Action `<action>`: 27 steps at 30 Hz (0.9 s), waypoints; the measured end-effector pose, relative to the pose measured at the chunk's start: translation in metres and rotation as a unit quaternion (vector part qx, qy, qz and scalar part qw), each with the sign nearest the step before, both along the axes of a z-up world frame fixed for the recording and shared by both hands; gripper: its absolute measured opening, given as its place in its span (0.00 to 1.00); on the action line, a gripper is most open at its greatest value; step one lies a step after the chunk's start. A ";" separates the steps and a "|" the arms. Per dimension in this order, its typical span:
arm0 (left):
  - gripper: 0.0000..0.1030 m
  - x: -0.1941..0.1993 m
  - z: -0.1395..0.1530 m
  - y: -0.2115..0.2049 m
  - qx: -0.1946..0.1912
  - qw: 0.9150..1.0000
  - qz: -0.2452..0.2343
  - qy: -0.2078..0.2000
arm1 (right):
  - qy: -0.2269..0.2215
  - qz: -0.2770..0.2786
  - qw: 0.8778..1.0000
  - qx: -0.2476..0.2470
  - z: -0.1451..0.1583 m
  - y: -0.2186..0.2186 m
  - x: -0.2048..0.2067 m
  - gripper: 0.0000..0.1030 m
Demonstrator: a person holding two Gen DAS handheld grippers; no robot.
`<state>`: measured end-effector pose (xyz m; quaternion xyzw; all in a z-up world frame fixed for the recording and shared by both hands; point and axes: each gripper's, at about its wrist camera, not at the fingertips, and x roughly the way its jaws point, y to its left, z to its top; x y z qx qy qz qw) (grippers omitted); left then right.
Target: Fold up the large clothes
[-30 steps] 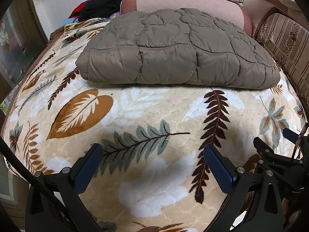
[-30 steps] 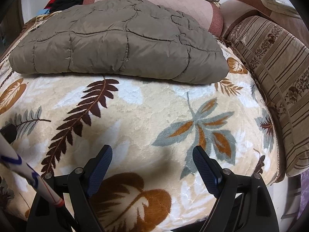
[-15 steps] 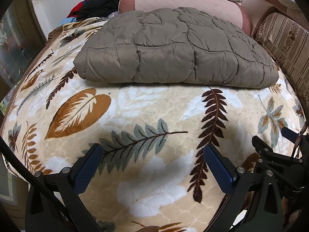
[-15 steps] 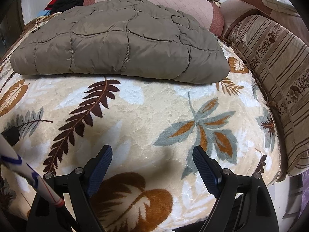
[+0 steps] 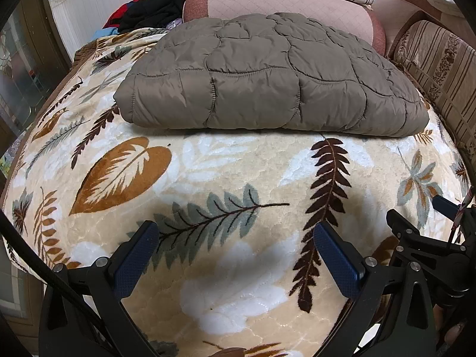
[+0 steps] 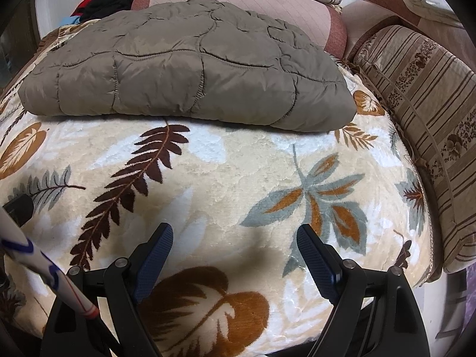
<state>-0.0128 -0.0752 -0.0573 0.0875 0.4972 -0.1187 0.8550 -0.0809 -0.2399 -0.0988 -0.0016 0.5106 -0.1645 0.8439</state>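
A grey-brown quilted jacket lies folded into a thick rectangle on the far half of a leaf-patterned blanket. It also shows in the right wrist view. My left gripper is open and empty, hovering over the near part of the blanket, well short of the jacket. My right gripper is open and empty too, over the blanket beside the left one. The right gripper's black frame shows at the right edge of the left wrist view.
Striped cushions line the right side and a pink bolster lies behind the jacket. A pile of dark and red clothes sits at the far left corner. The blanket's near edge drops off just below the grippers.
Both grippers have drifted slightly, so the jacket sits a little lower in the views. Both stay open and the jacket has not moved.
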 end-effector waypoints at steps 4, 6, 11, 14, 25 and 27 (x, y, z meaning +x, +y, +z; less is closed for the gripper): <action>1.00 0.000 0.000 0.000 0.001 1.000 -0.001 -0.001 | -0.001 -0.001 1.000 0.001 0.000 0.000 0.000 0.86; 1.00 0.000 0.000 0.000 0.001 1.000 -0.002 -0.001 | -0.002 -0.002 1.000 0.003 0.000 -0.001 0.000 0.86; 1.00 0.000 0.000 0.001 0.001 1.000 -0.003 -0.004 | -0.003 -0.001 1.000 0.004 0.000 -0.001 0.000 0.86; 1.00 0.000 0.000 0.001 0.000 1.000 -0.003 -0.004 | -0.003 -0.001 1.000 0.004 -0.001 0.000 -0.001 0.86; 1.00 -0.001 0.001 0.000 0.001 1.000 -0.001 -0.007 | -0.008 0.000 1.000 0.007 -0.001 0.001 0.000 0.86; 1.00 -0.001 0.001 0.000 0.001 1.000 -0.001 -0.007 | -0.008 0.000 1.000 0.008 -0.001 0.001 0.000 0.86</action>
